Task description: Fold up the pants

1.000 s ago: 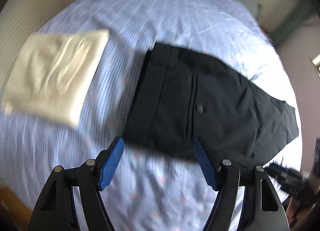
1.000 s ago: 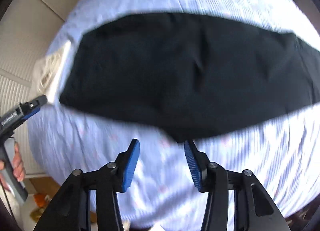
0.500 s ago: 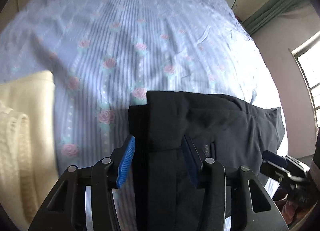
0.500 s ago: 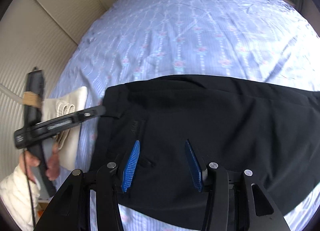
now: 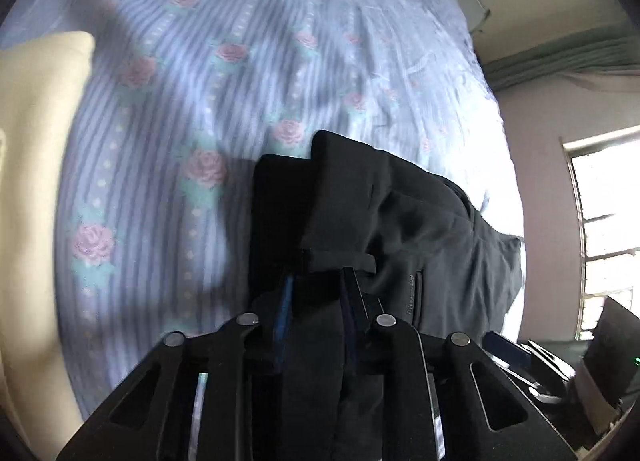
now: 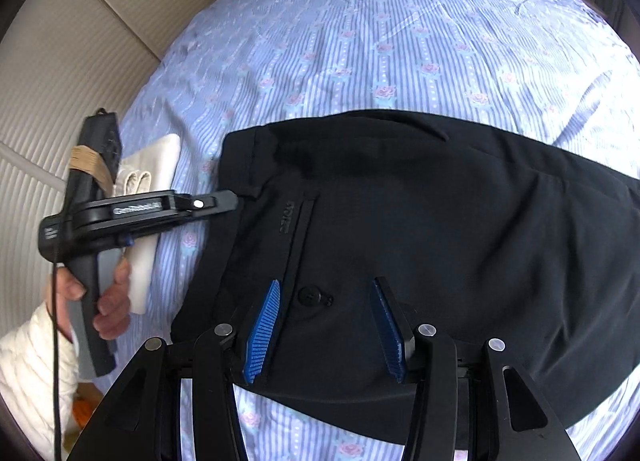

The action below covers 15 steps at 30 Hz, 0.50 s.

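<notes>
Black pants (image 6: 440, 221): flat near the bed's (image 6: 400, 41) front edge. Left gripper (image 5: 316, 281): clamped on the waistband end. Right gripper (image 6: 324, 321): wide apart over the seat; pinch its near edge, then lift both level.

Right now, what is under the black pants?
The black pants lie on the blue striped bedsheet with pink roses, which shows all round them. The sheet beneath them is covered. The left gripper pinches the waistband, lifting that corner.
</notes>
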### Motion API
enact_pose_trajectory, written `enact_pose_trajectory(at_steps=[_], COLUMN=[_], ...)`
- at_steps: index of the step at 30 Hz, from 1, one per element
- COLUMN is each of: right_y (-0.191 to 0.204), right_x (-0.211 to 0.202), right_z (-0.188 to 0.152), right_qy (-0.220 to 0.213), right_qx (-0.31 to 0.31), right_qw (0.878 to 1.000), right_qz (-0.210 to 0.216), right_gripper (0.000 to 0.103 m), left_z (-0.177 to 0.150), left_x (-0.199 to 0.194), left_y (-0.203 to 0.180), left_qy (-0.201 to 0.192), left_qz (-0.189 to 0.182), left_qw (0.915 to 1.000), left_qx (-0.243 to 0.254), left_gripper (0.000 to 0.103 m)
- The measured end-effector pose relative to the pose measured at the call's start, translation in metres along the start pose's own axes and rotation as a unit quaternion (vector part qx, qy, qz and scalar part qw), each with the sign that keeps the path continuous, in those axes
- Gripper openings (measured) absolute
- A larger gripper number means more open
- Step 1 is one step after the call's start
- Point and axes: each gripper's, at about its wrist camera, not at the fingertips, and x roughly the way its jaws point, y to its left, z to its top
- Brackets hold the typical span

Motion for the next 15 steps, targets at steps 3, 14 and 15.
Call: enact_pose_trajectory(at_steps=[3, 14, 15], right_y=[0.006, 0.020, 0.019], right_x=[-0.004, -0.015, -0.017], right_z=[0.002, -0.002, -0.003], right_qy=[-0.007, -0.023, -0.024], right_qx=[-0.012, -0.038, -0.037], right_qw=[1.000, 0.999, 0.999], right_qz=[0.002, -0.015, -0.020], right_gripper=[0.049, 0.049, 0.049], left_z=[-0.012, -0.010, -0.013], left_x=[-0.036, -0.023, -0.033], left_y=[0.001, -0.005, -0.007], left_qy=[-0.059, -0.036, -0.049], left_qz=[-0.019, 0.114, 0.138], left_qw=[0.9977, 0.9923, 0.9881], left_qx=[-0.027, 0.034, 0.046], left_gripper=[0.005, 0.026, 0.033])
